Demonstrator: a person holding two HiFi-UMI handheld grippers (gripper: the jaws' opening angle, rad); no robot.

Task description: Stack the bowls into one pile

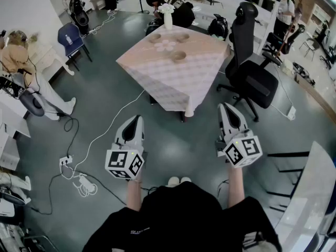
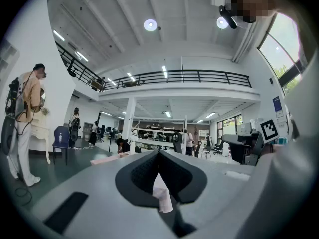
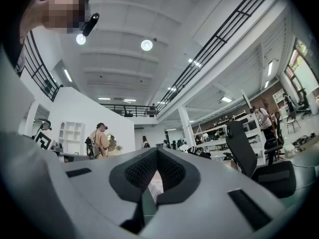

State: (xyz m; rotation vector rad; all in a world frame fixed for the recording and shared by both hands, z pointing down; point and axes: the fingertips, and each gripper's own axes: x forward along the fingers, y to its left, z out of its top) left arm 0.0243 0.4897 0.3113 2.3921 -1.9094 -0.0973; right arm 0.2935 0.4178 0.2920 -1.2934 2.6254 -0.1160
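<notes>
Ahead, three bowls (image 1: 178, 55) sit mouth-up and apart on the desk (image 1: 163, 83). Left tool (image 1: 137, 119) and right tool (image 1: 227, 107) are each pressed together.

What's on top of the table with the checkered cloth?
A white vase with flowers and several bowls, standing apart, not stacked. The cloth covers the tabletop itself, so that cannot be seen.
</notes>
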